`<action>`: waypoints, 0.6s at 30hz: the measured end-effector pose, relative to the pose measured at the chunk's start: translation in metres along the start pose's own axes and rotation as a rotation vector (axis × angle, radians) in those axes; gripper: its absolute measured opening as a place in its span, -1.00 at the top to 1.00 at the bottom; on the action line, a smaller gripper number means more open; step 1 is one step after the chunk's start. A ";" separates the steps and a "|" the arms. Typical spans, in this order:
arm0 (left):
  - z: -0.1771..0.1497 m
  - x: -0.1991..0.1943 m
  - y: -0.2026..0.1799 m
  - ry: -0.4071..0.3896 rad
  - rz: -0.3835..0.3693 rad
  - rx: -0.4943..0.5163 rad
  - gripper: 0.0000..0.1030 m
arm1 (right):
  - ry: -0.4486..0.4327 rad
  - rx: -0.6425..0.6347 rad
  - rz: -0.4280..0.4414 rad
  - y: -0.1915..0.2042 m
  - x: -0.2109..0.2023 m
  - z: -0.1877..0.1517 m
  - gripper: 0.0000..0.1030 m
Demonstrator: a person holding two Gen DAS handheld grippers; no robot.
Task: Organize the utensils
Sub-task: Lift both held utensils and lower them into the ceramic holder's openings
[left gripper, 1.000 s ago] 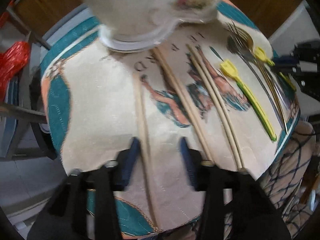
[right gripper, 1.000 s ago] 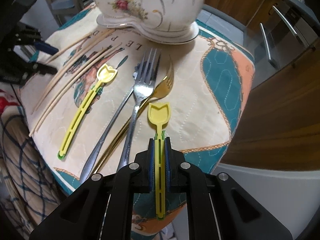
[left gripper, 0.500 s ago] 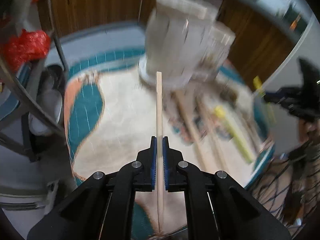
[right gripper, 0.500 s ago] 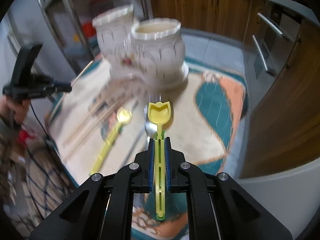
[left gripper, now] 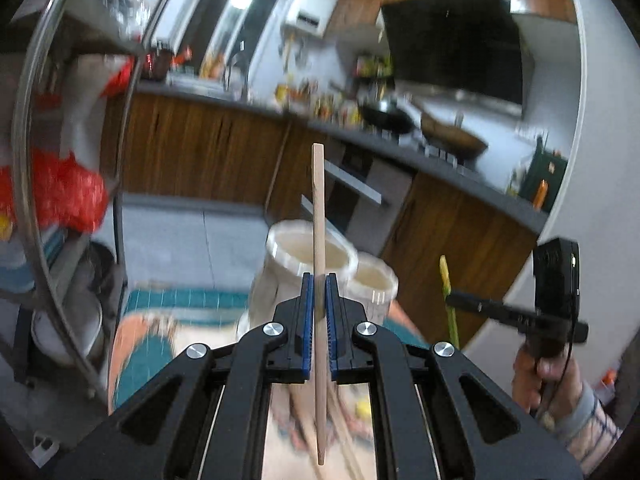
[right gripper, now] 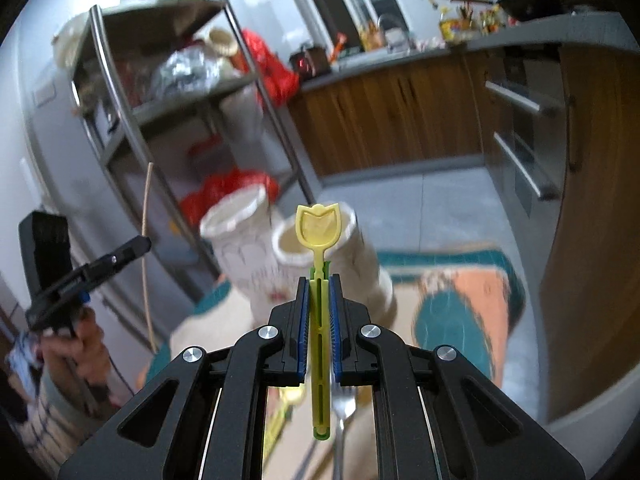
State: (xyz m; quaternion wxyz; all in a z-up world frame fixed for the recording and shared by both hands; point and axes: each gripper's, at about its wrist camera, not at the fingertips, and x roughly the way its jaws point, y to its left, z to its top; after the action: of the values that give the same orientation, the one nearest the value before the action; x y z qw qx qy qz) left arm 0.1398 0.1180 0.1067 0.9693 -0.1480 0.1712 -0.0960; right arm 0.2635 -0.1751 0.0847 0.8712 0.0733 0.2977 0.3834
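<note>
Left tongs (left gripper: 319,280) are pinching a wooden chopstick (left gripper: 318,216), holding it upright in the air in front of the twin white ceramic holder (left gripper: 280,276). Right tongs (right gripper: 319,284) are pinching a yellow-green tulip-headed pick (right gripper: 319,232), its head sitting over the holder's right cup. More chopsticks (left gripper: 344,440), a fork (right gripper: 343,408) and another yellow pick (right gripper: 286,404) are lying blurred on the patterned worktop (right gripper: 460,304) below.

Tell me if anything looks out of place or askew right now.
Nothing looks damaged or spilled. The left claw grips one chopstick and the right claw a yellow scoop, both upright before the white holder. More utensils still lie on the cloth.
</note>
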 end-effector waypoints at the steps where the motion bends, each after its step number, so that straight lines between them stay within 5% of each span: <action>1: 0.003 -0.001 -0.002 -0.030 -0.007 -0.005 0.89 | -0.023 -0.003 -0.001 0.001 0.001 0.002 0.80; 9: 0.041 0.015 -0.018 -0.263 -0.023 0.033 0.89 | -0.208 0.001 0.011 0.006 0.024 0.025 0.80; 18: 0.054 0.042 -0.011 -0.454 0.039 -0.015 0.89 | -0.270 -0.012 0.026 0.009 0.051 0.056 0.80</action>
State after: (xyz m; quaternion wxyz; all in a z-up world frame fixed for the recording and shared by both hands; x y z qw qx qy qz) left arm 0.1961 0.1110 0.1458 0.9835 -0.1697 -0.0479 -0.0400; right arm 0.3168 -0.1269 0.1097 0.8988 0.1228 0.1742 0.3830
